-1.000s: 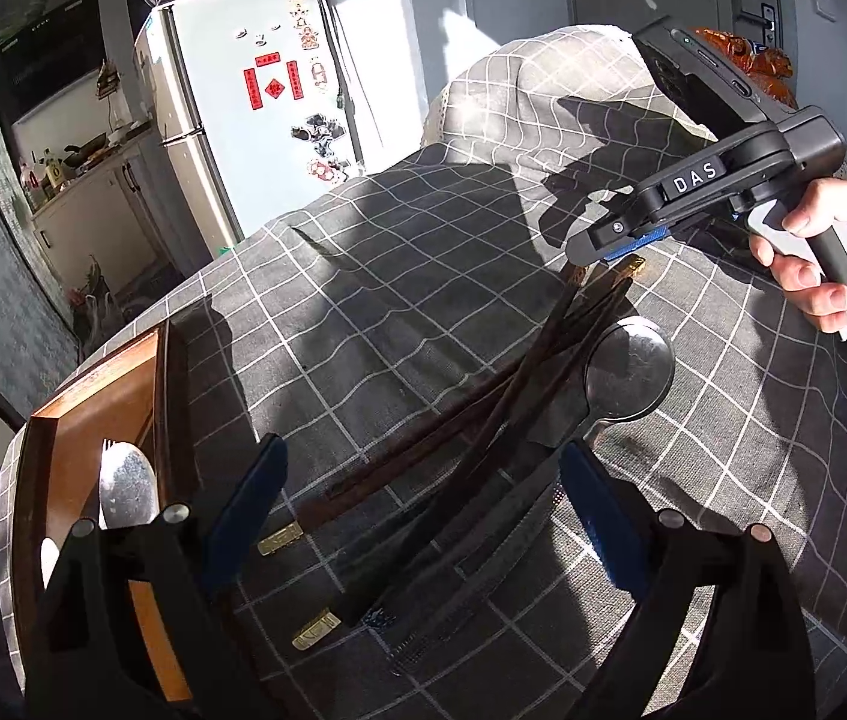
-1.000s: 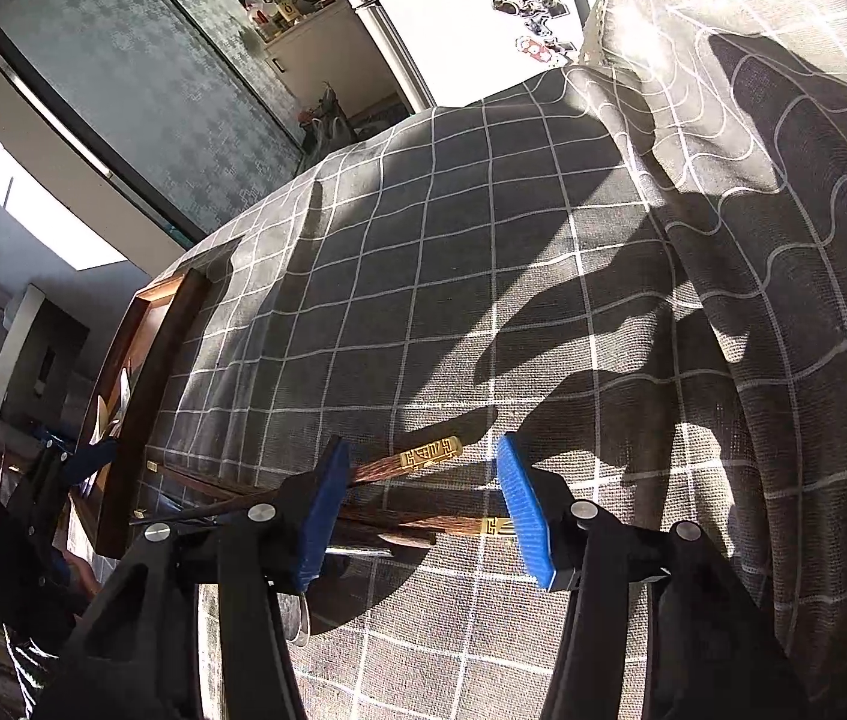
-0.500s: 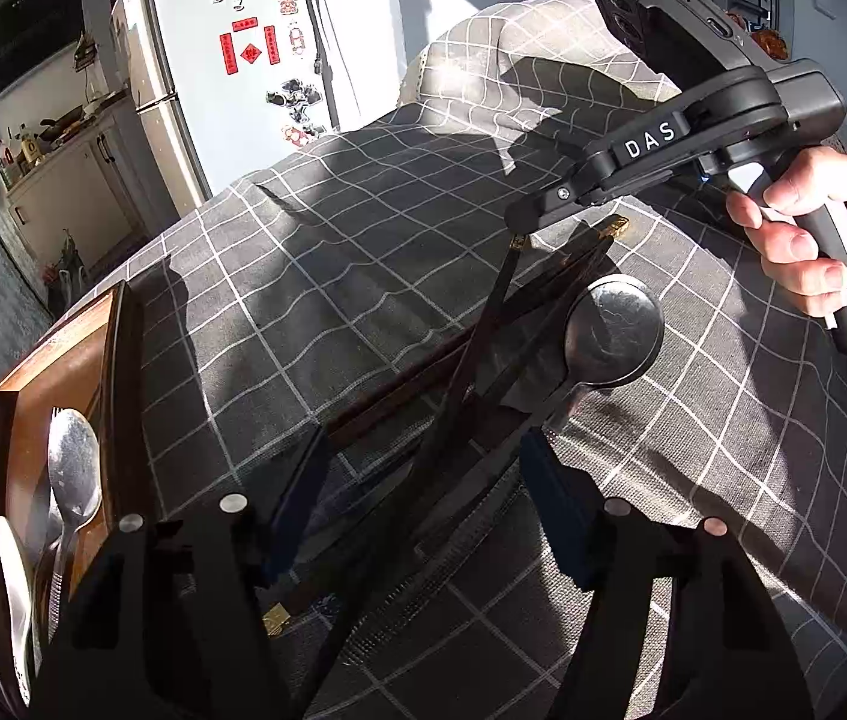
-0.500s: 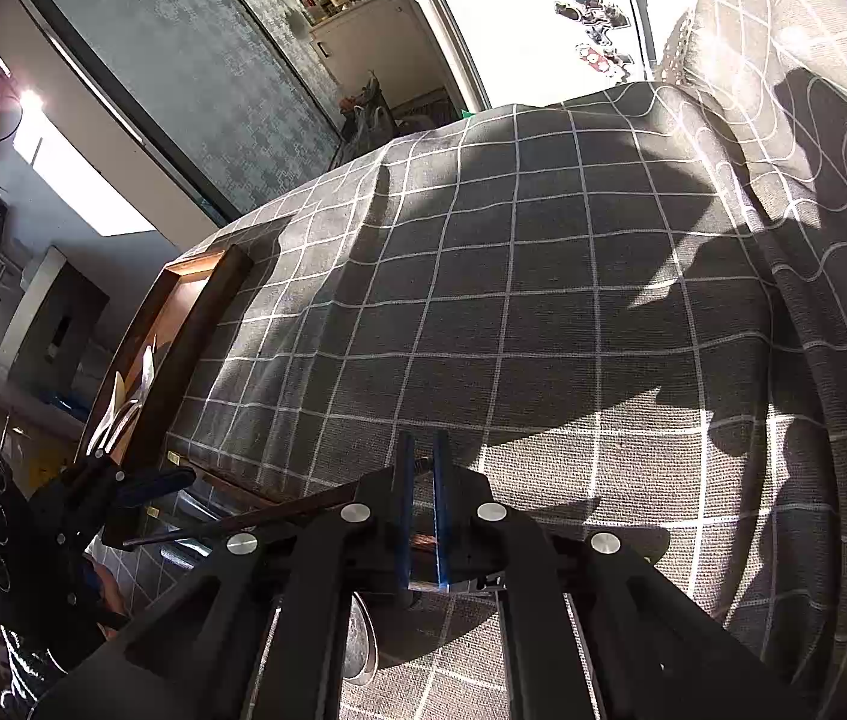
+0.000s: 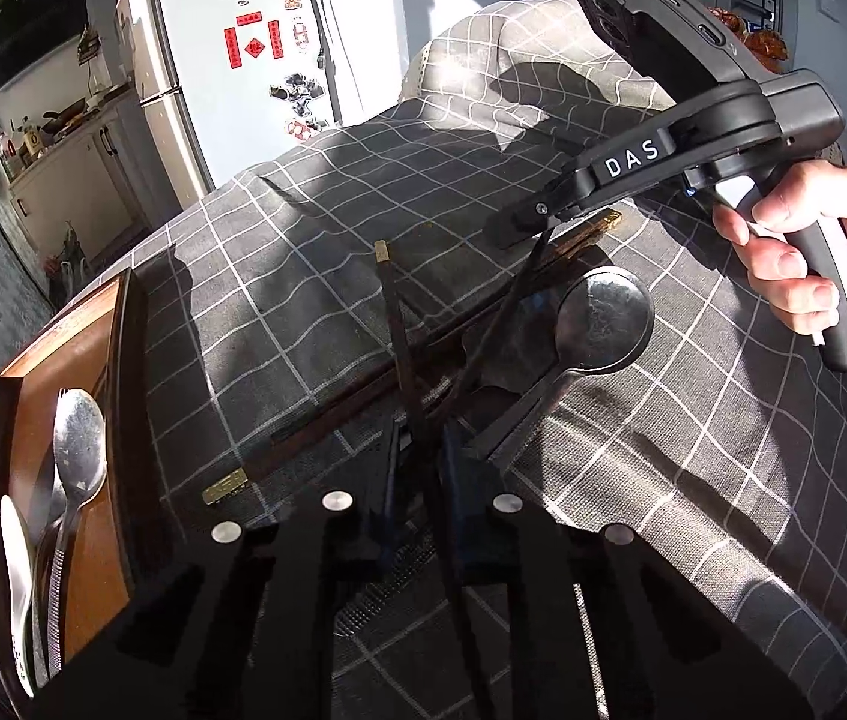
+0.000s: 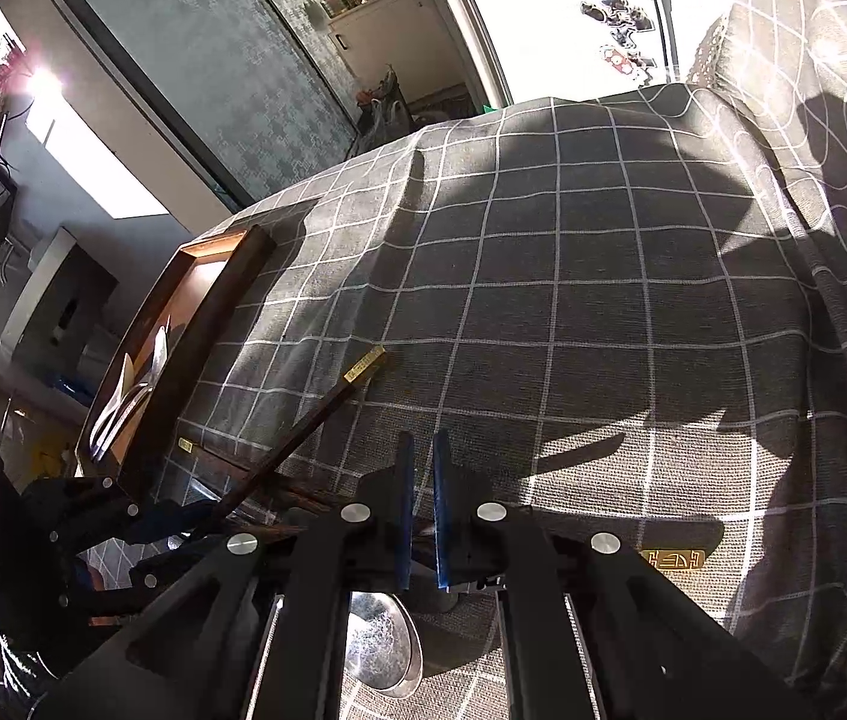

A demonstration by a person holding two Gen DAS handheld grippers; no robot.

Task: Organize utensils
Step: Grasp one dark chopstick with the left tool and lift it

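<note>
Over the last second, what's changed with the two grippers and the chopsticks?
Both grippers went from open to gripping: the right gripper is shut on a chopstick, and the left gripper is closing on another chopstick, its gold tip now raised off the cloth. The big spoon and wooden tray stayed put.

1. The dark grey woven tablecloth (image 5: 315, 276) with a thin white grid pattern covers the bench.
2. The dark brown wooden chopsticks (image 5: 405, 354) carry gold-coloured end caps.
3. The round-bowled silver metal spoon (image 5: 600, 318) shines grey.
4. The rectangular wooden tray (image 5: 33, 372) is orange-brown inside with a dark brown rim.
5. The black tongs have blue pads (image 6: 440, 504).
6. The white fridge (image 5: 255, 54) bears red stickers.
</note>
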